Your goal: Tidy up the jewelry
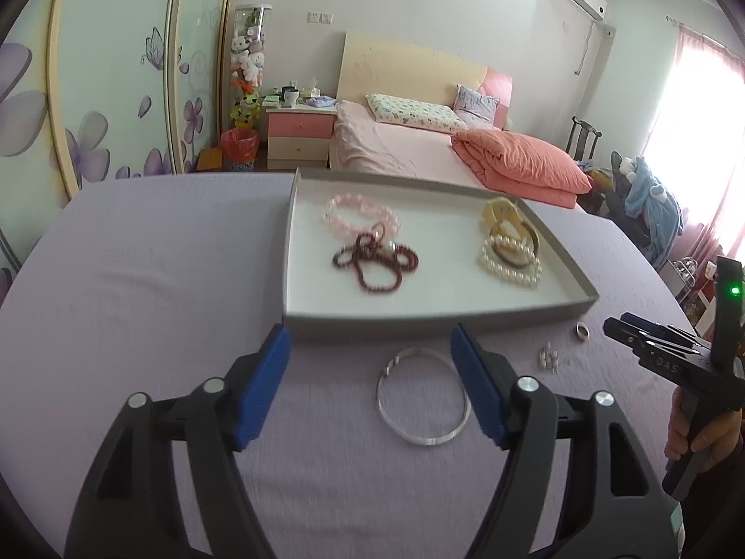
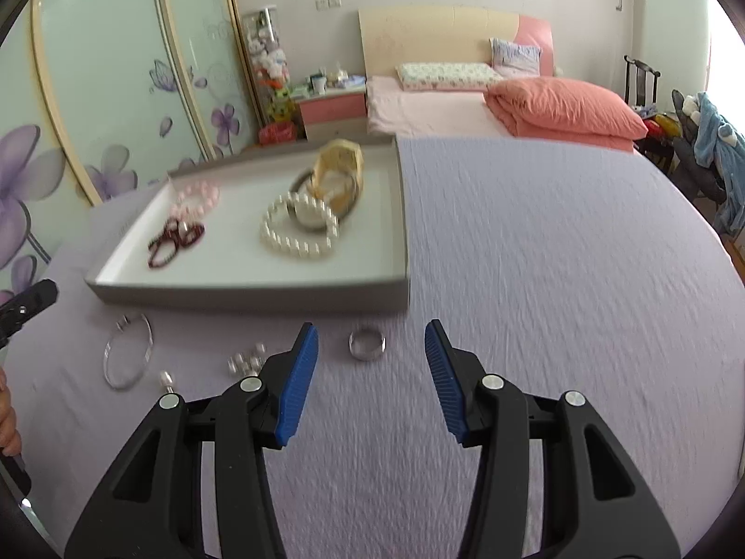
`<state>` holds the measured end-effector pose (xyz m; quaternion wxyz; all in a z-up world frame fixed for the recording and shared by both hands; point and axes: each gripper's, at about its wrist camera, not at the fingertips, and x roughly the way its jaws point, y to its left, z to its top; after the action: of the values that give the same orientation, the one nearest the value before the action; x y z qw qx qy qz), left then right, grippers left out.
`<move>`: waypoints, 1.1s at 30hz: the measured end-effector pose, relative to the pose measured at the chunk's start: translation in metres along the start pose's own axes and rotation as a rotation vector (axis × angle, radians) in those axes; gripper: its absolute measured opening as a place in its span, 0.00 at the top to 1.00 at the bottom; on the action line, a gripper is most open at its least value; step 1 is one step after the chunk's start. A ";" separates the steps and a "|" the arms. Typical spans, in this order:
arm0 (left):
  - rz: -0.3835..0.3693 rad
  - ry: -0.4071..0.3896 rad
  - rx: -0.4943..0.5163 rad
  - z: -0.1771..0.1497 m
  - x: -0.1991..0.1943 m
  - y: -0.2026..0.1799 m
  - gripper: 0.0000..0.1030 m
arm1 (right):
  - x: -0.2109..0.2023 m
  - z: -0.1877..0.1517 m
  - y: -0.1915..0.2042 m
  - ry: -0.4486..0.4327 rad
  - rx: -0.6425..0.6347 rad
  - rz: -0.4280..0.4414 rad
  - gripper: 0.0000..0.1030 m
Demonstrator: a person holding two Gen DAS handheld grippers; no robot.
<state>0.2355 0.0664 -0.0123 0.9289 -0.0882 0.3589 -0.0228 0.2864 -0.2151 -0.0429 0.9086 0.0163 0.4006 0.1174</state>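
Lower centre of the left wrist view: silver bangle [image 1: 423, 400] flat on lilac cloth [image 1: 139, 279], just before grey tray [image 1: 419, 323]. Left gripper [image 1: 370, 384] jaws spread, empty; straddle one rim section, pinch gently. Right gripper [image 2: 371, 382] spread, empty, near silver ring [image 2: 367, 345].

1. A lavender cloth [image 2: 535, 256] covers the work surface.
2. At 12 o'clock stands a bed [image 1: 396, 144] with a cream and pink headboard [image 1: 409, 65].
3. A folded coral duvet [image 1: 521, 163] lies at 1 o'clock.
4. A pink nightstand [image 1: 300, 132] sits at 11 o'clock.
5. Flower-printed wardrobe doors [image 1: 107, 93] fill 9 to 10 o'clock.
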 end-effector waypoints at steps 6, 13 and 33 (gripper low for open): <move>0.001 0.011 0.006 -0.021 -0.007 0.002 0.21 | 0.008 -0.012 0.007 0.045 -0.014 -0.002 0.52; 0.003 0.022 0.044 -0.034 -0.011 0.000 0.19 | 0.022 -0.015 0.010 0.093 -0.036 -0.035 0.52; -0.029 0.070 0.107 -0.044 0.004 -0.021 0.16 | 0.035 -0.004 0.015 0.069 -0.053 -0.060 0.70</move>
<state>0.2094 0.0390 -0.0432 0.9187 -0.0429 0.3882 -0.0583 0.3033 -0.1925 -0.0687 0.8975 -0.0240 0.4285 0.1011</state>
